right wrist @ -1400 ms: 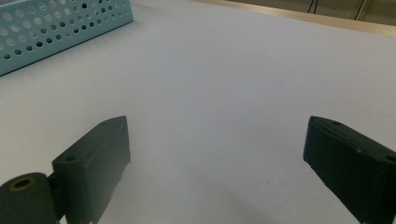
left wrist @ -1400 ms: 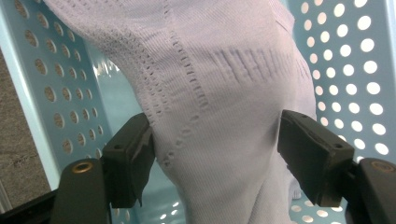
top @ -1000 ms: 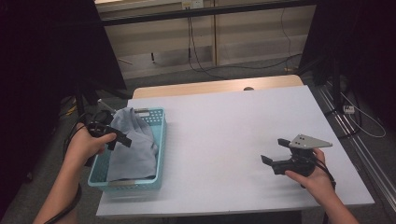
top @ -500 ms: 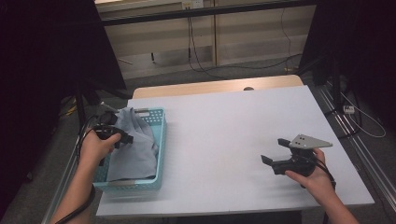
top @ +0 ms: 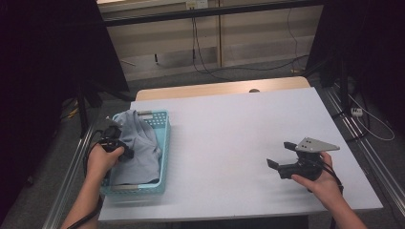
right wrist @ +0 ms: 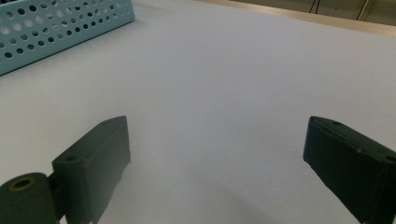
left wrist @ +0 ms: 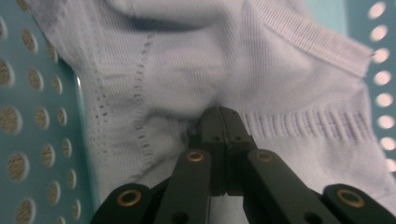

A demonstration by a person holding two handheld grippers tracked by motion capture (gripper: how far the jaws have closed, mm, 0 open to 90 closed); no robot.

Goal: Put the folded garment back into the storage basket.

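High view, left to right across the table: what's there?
Left claw shut on the grey garment → blue basket → bare white table → right claw, open.

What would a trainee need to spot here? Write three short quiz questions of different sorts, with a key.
1. True or false: the left gripper has its jaws shut on the grey garment.
2. Where does the garment lie? A) in the blue basket B) on the bare white table C) on the floor
3. Fill in: the right gripper has its jaws ____ over the table.

Key: 1 true; 2 A; 3 open
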